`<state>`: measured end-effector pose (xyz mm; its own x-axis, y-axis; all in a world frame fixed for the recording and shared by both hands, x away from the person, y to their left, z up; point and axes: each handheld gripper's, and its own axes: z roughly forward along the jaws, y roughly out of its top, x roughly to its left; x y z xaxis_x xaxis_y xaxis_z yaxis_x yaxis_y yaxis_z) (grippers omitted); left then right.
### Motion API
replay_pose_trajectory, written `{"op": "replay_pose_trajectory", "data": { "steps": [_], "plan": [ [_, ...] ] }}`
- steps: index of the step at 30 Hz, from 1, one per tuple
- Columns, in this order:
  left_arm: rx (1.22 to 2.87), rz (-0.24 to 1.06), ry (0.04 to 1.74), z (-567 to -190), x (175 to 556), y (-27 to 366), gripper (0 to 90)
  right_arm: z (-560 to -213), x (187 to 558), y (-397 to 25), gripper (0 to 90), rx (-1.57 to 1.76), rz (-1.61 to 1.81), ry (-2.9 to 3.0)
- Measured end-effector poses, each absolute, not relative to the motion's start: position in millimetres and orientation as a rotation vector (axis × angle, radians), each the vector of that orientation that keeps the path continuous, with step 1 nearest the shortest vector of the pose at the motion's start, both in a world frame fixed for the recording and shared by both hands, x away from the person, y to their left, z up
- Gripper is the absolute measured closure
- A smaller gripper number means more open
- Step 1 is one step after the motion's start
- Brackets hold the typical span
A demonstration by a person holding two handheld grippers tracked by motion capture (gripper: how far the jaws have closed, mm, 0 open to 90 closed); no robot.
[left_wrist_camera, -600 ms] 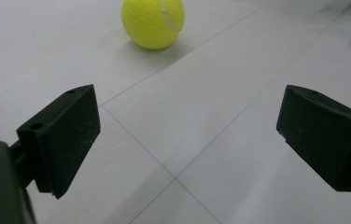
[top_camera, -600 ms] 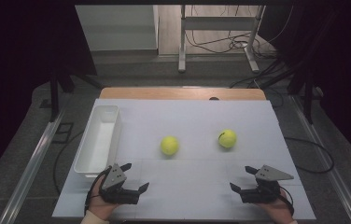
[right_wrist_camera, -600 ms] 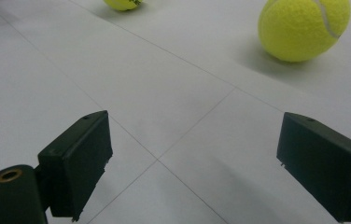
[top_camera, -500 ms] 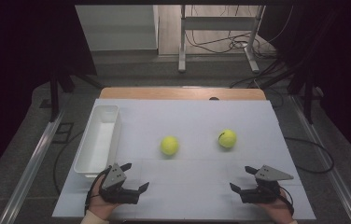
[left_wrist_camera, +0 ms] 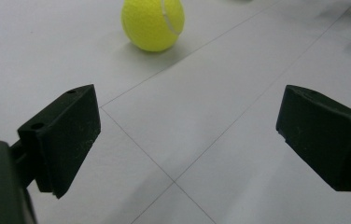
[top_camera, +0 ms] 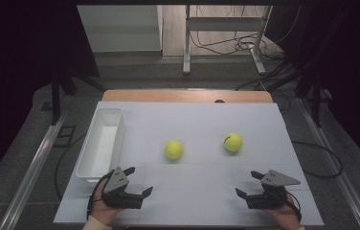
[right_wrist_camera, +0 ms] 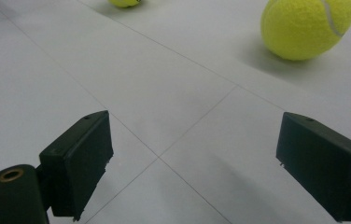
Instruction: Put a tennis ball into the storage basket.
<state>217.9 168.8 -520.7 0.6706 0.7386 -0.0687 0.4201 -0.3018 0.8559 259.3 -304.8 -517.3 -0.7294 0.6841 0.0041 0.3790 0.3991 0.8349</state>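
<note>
Two yellow tennis balls lie on the white table: one near the middle (top_camera: 174, 149) and one further right (top_camera: 233, 142). My left gripper (top_camera: 139, 180) rests low at the front left, open, with nothing between its jaws. It points towards the middle ball (left_wrist_camera: 152, 23), which lies well ahead of the left gripper (left_wrist_camera: 187, 135). My right gripper (top_camera: 248, 184) rests at the front right, also open with nothing in it. In the right gripper view the right ball (right_wrist_camera: 306, 25) lies ahead and to the right of the right gripper (right_wrist_camera: 187, 158), and the other ball (right_wrist_camera: 124, 2) sits far off.
A long white bin (top_camera: 85, 165) stands along the table's left side, just beyond my left hand. The white table surface (top_camera: 197, 206) stretches between the two grippers. Beyond the far edge are a wooden strip (top_camera: 187, 96), a metal stand and cables on the floor.
</note>
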Motion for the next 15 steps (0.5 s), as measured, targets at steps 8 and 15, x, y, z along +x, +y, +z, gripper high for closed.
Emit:
{"op": "replay_pose_trajectory", "data": {
  "steps": [8, 15],
  "plan": [
    [1.950, 0.414, 0.899, -521.0, 217.9, 165.9, 7.4, -517.2, 259.4, -304.9, 11.6, 0.919, 1.242, 2.322],
    [1.946, 0.416, 0.890, -518.8, 218.6, 164.1, 7.4, -518.2, 259.7, -304.6, 11.6, 0.935, 1.241, 2.320]
  ]
}}
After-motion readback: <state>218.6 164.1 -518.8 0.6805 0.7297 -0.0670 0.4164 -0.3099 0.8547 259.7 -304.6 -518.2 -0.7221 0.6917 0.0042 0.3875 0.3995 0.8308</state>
